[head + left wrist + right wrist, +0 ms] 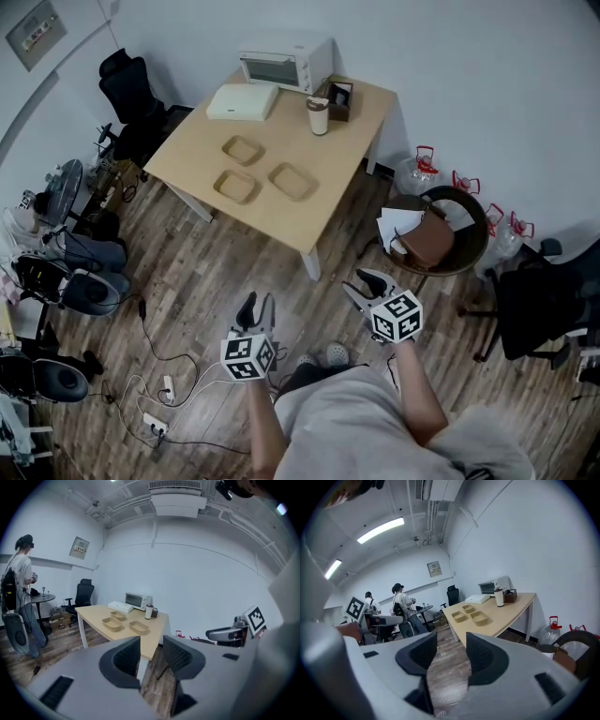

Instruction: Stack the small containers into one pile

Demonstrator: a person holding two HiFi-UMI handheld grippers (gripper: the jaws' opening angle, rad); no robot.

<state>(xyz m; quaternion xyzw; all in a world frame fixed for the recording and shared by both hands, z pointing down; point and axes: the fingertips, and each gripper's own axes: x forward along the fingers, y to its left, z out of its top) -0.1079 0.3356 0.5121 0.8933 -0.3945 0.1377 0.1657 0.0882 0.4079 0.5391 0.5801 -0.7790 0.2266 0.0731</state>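
Jaws apart, left hand-held gripper (pixel 258 309) and right hand-held gripper (pixel 369 285) tilt slightly downward.

well ahead of my jaws i see three small containers (pixel 292 180) lying apart on the table (pixel 352 141), with a cup (pixel 319 115) and an oven (pixel 286 64) beyond them.

Cropped the wearer's torso (pixel 375 427) at the bottom edge, cut the black office chair (pixel 548 305) at the right, left the wall sign (pixel 36 33) too small to read — half-hid clear jugs (pixel 417 173) behind a round seat (pixel 480 239).
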